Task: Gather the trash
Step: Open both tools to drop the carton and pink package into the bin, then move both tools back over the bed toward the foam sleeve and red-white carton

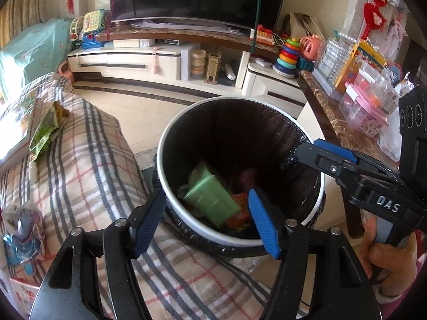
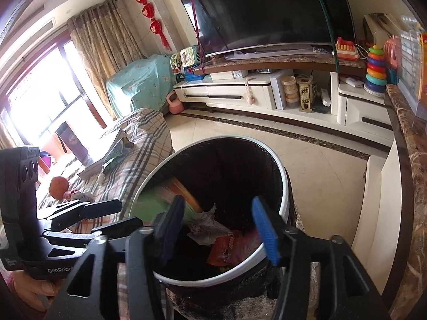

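We hold both grippers, the right gripper (image 1: 307, 148) marked "DAS" and the left gripper (image 2: 106, 213) "GenRobo", jaws apart and empty, over the bin (image 1: 170, 186) at twelve o'clock.

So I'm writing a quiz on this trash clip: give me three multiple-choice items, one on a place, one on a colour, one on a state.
1. Where is the green carton?
A. on the checked blanket
B. inside the trash bin
C. on the TV cabinet

2. What colour is the bin liner?
A. black
B. white
C. blue

3. How are the left tongs and right tongs?
A. both gripping wrappers
B. one gripping, one empty
C. both open and empty

Answers: B, it lies among litter in the trash bin; A, dark plastic lines the inside; C, nothing sits between either pair of pads.
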`<state>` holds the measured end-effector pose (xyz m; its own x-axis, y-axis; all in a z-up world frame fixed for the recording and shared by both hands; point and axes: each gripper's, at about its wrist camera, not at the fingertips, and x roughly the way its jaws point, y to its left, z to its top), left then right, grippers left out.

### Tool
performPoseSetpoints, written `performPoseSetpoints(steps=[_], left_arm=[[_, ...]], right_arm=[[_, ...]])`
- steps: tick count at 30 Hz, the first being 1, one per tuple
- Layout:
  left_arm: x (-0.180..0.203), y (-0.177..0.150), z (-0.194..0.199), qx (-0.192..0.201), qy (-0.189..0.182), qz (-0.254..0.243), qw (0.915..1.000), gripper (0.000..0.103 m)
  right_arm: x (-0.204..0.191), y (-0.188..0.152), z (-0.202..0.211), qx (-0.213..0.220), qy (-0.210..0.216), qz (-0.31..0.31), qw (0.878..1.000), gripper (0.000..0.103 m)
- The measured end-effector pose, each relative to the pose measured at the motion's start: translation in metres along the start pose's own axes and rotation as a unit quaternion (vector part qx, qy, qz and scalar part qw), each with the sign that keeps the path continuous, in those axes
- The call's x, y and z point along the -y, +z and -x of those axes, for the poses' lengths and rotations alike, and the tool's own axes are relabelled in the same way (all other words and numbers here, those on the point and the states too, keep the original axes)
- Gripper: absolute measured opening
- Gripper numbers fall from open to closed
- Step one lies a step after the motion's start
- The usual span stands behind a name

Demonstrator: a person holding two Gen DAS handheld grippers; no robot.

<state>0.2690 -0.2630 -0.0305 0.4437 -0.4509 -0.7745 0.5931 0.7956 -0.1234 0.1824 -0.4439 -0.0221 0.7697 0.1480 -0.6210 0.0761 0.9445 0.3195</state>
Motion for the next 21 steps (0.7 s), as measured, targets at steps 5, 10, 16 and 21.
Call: performPoseSetpoints(steps=[5, 10, 16, 21], left_arm=[[-0.008, -0.017, 0.018, 0.016, -0.002, 0.017, 0.9997, 0.07], [-0.022, -0.042, 0.042, 0.032, 0.004, 0.036, 0.9988, 0.073], [-0.043, -0.078, 0.067, 0.038, 0.011, 0.067, 0.997, 0.073], [-0.061, -0.105, 0.09, 0.044, 0.014, 0.095, 0.9944, 0.073]], right_arm=[[-0.012, -0.005, 0.012, 0.012, 0.014, -0.004, 1.0, 0.087], [-0.028, -0.017, 0.022, 0.02, 0.027, -0.007, 0.999, 0.096], [-0.052, -0.036, 0.025, 0.012, 0.041, 0.002, 0.999, 0.097], [-0.076, -0.05, 0.025, 0.005, 0.054, 0.022, 0.998, 0.097]])
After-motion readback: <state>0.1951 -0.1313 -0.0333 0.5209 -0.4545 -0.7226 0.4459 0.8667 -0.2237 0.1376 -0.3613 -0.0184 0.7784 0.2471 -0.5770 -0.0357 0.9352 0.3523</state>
